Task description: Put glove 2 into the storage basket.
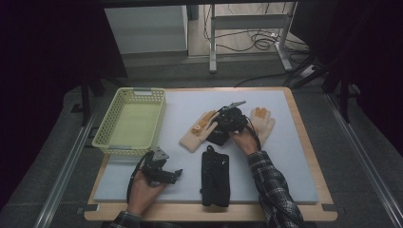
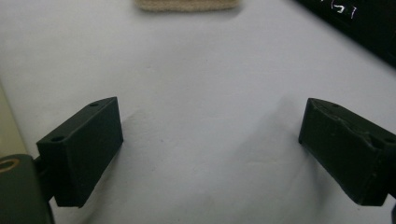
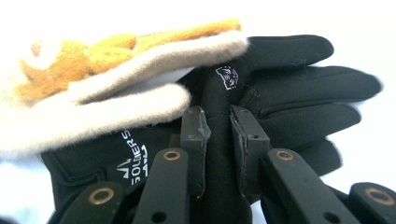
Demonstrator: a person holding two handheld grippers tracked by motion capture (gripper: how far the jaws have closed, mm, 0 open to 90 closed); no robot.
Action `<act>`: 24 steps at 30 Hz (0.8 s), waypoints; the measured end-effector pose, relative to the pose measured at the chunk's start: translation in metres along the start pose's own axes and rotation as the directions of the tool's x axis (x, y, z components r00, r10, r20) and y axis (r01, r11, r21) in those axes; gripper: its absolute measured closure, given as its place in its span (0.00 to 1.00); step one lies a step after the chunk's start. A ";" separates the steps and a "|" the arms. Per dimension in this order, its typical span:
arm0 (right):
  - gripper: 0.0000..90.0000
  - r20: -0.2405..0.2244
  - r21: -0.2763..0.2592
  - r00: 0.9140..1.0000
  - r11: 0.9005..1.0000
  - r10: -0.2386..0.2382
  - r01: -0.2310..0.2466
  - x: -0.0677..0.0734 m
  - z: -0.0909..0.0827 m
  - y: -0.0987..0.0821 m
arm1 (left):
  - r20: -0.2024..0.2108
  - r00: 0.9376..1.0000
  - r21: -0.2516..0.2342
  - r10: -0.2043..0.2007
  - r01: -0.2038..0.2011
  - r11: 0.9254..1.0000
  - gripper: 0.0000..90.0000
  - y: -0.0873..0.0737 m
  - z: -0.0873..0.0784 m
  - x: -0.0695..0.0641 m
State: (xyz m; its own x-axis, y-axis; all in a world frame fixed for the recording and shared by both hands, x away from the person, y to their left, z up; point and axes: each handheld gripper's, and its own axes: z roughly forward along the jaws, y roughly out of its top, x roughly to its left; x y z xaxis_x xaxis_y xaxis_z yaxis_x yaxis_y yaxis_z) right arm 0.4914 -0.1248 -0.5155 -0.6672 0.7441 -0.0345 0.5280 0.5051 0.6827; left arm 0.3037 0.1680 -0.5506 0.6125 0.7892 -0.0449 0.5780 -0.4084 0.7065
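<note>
A yellow basket (image 1: 130, 122) sits at the far left of the tabletop (image 1: 294, 161), and a second black glove (image 1: 215, 178) lies near the front edge, between the two hands. One cream glove (image 1: 262, 123) lies to the right of the right tongs (image 1: 219, 135); the other cream glove (image 1: 198, 131) lies partly over the black glove (image 3: 280, 93), covering its left side. Bare mat stays open along the far edge and at the right. The right tongs are clenched on a pinched fold of that black glove at mid-table. The left tongs (image 2: 210, 144) stand released over bare mat at the near left.
</note>
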 end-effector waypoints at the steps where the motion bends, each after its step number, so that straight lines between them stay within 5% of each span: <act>1: 0.84 0.005 -0.003 1.000 1.000 -0.011 0.011 -0.001 -0.004 0.000 | 0.000 1.000 0.000 0.000 0.000 1.000 0.07 0.000 0.000 0.000; 9: 0.84 0.025 -0.058 0.999 0.998 -0.022 0.023 -0.015 -0.043 0.001 | 0.000 1.000 0.001 0.000 0.000 1.000 0.07 0.000 0.000 0.000; 14: 0.84 -0.031 -0.098 1.000 0.995 -0.004 0.001 -0.016 -0.067 0.001 | 0.000 1.000 0.001 0.000 0.000 1.000 0.07 0.000 0.000 0.000; 24: 0.83 -0.126 -0.168 0.988 0.983 -0.090 0.068 0.018 -0.119 0.000 | -0.001 1.000 0.001 0.000 0.000 1.000 0.07 0.000 0.000 0.000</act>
State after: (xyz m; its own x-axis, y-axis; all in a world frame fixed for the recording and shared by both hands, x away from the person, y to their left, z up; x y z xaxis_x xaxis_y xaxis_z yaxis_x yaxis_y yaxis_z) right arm 0.4171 -0.1635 -0.4292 -0.7725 0.6350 -0.0037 0.3857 0.4737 0.7917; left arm 0.3037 0.1681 -0.5505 0.6125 0.7892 -0.0442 0.5784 -0.4093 0.7056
